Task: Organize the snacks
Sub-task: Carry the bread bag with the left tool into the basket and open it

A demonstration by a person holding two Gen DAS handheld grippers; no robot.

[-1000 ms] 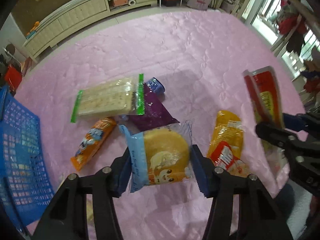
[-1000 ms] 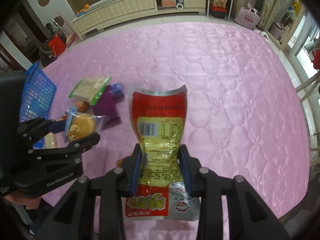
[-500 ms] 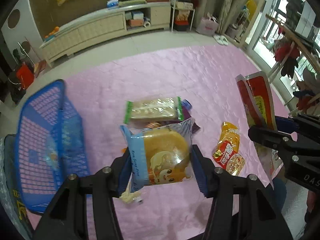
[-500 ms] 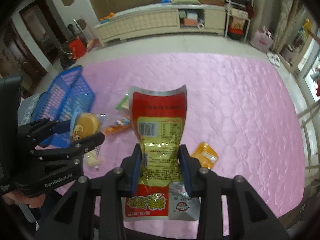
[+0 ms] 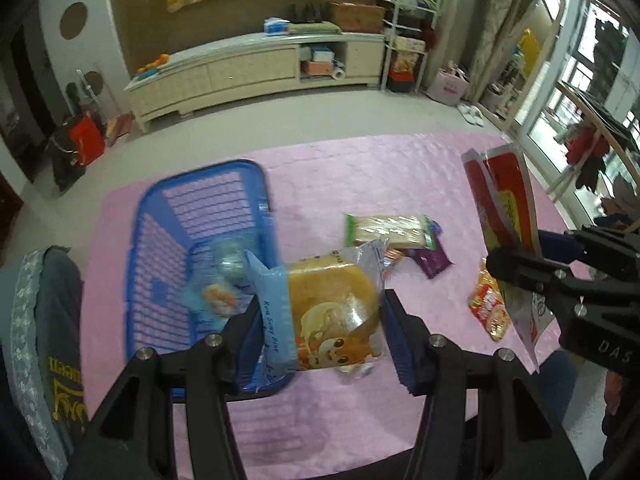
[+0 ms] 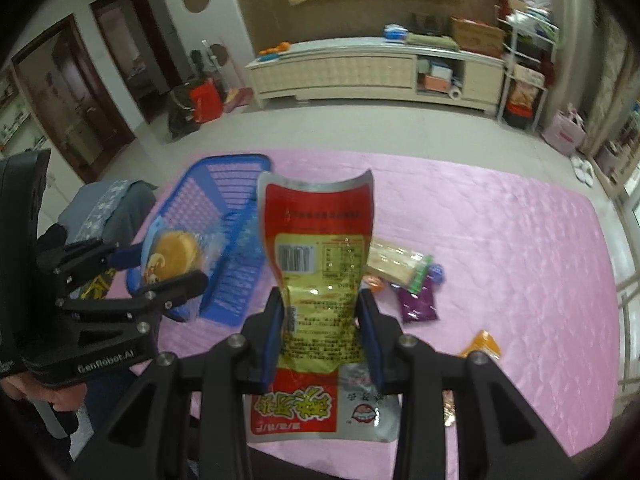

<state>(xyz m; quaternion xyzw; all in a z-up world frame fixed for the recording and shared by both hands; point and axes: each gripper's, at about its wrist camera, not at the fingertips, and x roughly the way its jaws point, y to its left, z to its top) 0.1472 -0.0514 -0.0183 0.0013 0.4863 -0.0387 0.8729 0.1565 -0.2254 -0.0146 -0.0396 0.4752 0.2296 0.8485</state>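
**A:** What is each gripper carrying, and why is it held that way?

**B:** The left gripper (image 5: 320,332), at the lower centre of its frame, is clenched on a bun in a clear and blue wrapper (image 5: 320,312), pinched across its width so the round bun sits upright between the pads. It is held above the near right corner of the blue basket (image 5: 168,248), which I judge to be the place where the snacks are to go. The right gripper (image 6: 320,336) grasps a red and yellow pouch (image 6: 316,264) at its narrowed middle, so the top flares above the pads and the silver bottom hangs below.

**A:** Where are the other snacks?

**B:** On the pink quilted worktop (image 5: 352,168), right of centre: a green-edged cracker pack (image 5: 386,232), a purple packet (image 5: 430,260) just beside it, and an orange packet (image 5: 486,308) further right.

**A:** What does one view add to the other?

**B:** The left view shows a pale packet (image 5: 220,292) already inside the basket. The right view shows the pouch's barcode and the left gripper from the side, at the left of the frame, with part of the hand (image 6: 44,396) that holds it.
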